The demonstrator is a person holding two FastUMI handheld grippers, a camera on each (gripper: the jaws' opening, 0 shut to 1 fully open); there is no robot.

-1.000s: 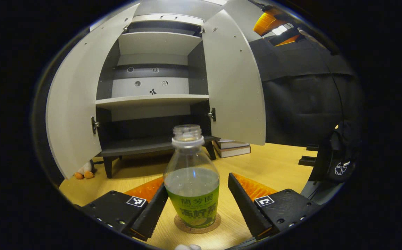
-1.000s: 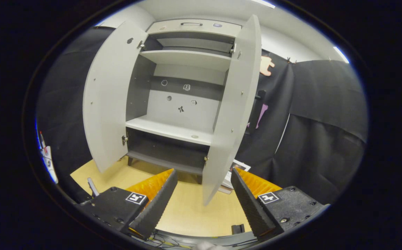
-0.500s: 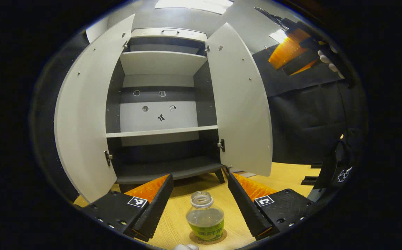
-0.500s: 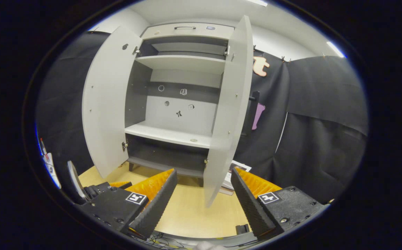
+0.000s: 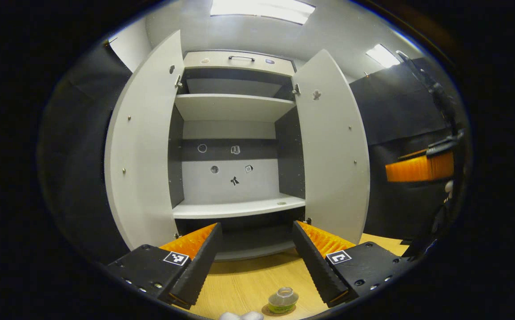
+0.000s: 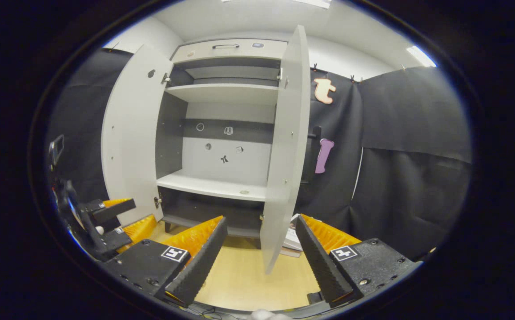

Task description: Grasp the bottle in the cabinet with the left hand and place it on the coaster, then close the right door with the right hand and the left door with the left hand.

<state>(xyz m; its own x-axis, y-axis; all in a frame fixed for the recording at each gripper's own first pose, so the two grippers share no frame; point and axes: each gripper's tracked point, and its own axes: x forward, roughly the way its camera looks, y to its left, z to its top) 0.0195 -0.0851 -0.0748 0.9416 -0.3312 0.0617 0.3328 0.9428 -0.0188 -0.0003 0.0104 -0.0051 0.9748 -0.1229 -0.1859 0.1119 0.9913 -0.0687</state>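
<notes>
Bright ceiling light panels [image 5: 262, 9] glare white at the top of the left gripper view, lighting the pale cabinet [image 5: 235, 133] evenly while its lowest compartment sits in deep shadow. Fisheye distortion bows the cabinet doors [image 6: 284, 146] outward. Both views look sharp centrally, perhaps softening toward the rim.

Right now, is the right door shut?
No, in the right gripper view the right door stands swung out from the cabinet, whose shelves are exposed.

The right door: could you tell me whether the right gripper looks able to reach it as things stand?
Probably yes. The right gripper is open and empty, and the right door stands edge-on just ahead of its fingers, with nothing between them.
</notes>
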